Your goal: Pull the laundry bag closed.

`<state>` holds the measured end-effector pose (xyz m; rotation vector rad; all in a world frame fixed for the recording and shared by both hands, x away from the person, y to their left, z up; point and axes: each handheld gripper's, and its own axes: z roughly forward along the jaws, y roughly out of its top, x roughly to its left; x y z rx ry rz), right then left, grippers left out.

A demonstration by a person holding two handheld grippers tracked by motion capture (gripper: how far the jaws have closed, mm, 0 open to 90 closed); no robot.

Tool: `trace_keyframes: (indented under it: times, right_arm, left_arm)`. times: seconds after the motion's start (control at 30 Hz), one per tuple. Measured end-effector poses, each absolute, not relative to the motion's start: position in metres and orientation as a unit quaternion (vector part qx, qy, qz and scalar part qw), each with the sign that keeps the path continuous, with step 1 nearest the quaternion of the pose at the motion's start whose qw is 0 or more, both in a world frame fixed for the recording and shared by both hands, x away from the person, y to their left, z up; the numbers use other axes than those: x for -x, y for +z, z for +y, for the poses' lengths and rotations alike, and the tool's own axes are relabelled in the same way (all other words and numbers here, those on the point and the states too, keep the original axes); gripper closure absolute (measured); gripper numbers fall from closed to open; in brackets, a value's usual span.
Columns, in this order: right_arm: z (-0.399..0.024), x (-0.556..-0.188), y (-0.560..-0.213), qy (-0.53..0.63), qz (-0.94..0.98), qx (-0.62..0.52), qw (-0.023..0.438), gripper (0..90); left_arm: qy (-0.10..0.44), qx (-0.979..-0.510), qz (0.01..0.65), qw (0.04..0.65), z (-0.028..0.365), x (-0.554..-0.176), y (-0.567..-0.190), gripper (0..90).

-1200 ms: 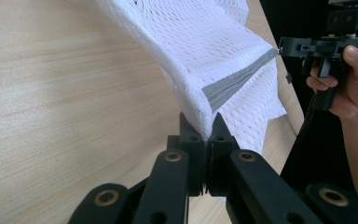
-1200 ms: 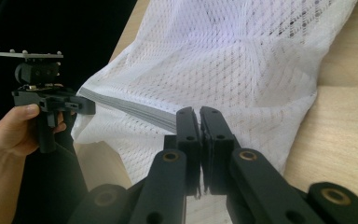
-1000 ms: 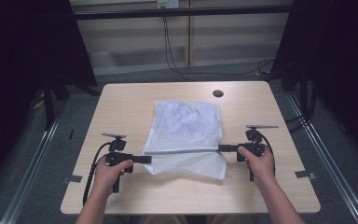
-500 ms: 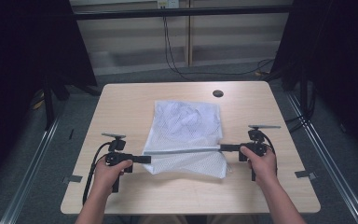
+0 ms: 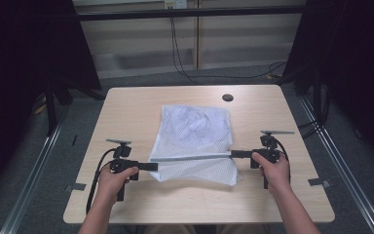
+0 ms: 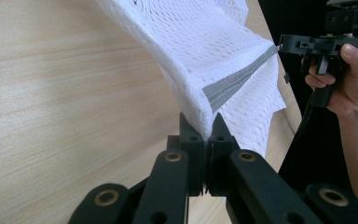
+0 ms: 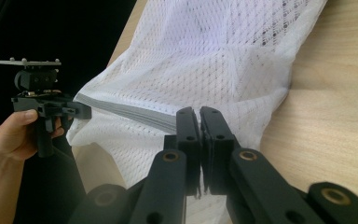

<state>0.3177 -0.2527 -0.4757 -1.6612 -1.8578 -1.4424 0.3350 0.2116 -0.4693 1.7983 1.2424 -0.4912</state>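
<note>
High view showed the left gripper [image 5: 152, 166] and right gripper [image 5: 234, 154] each clamped shut on the white mesh bag [image 5: 195, 127], its grey strip [image 5: 192, 158] stretched taut above the table [image 5: 126, 107]. Folding seemed begun; the far half lay flat.

- The right tool [image 5: 235, 154] sits a touch farther out to the side than a second ago.
- The grey band [image 5: 192, 158] of the mesh bag [image 5: 195, 131], stretched between it and the left tool [image 5: 152, 166], looks slightly tauter.
</note>
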Motion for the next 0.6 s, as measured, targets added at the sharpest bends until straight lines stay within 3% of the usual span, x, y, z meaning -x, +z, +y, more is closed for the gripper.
trace_keyframes:
  times: [0.6]
  right_arm:
    - [-0.257,-0.3172,-0.4742,-0.486,-0.647,0.578,0.107,86.8]
  left_arm:
    - [-0.202,-0.723,0.502,0.43,0.2131,-0.3342,-0.4685,88.3]
